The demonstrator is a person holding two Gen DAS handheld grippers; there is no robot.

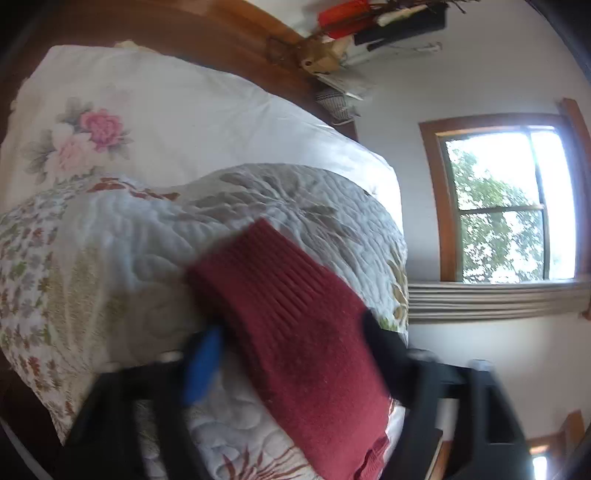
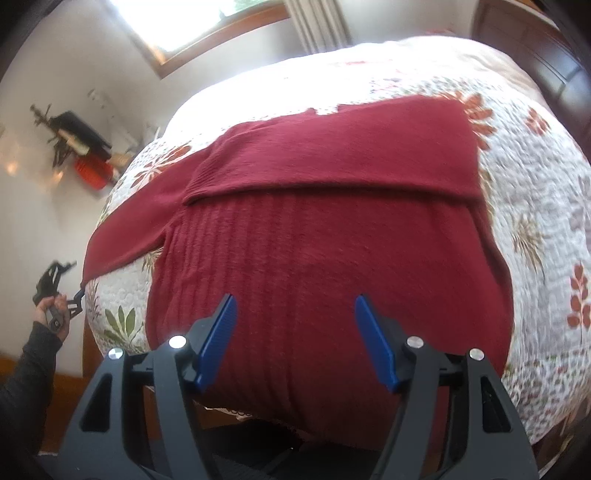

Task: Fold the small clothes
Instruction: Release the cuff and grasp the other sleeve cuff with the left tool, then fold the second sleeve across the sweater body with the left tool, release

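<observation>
A dark red knit sweater (image 2: pixel 314 258) lies flat on the floral quilt (image 2: pixel 535 184). One sleeve is folded across its chest. The other sleeve (image 2: pixel 125 236) stretches out left to the bed's edge. My right gripper (image 2: pixel 295 332) hovers open over the sweater's lower part, with nothing between its blue pads (image 2: pixel 221 332). My left gripper (image 2: pixel 74 295), held by a hand, sits at that sleeve's tip. In the left wrist view the sleeve (image 1: pixel 295 332) runs between the left gripper's (image 1: pixel 291 325) spread fingers. One blue pad (image 1: pixel 203 369) shows; cloth hides the other. This view is blurred.
White floral pillows (image 1: pixel 147 129) lean on a wooden headboard (image 1: pixel 184 29). A window (image 1: pixel 498 206) and a wall shelf with a red object (image 1: pixel 343 18) are beyond the bed. Dark wooden furniture (image 2: pixel 535 55) stands at the bed's far side. A dark-sleeved arm (image 2: pixel 26 369) is at left.
</observation>
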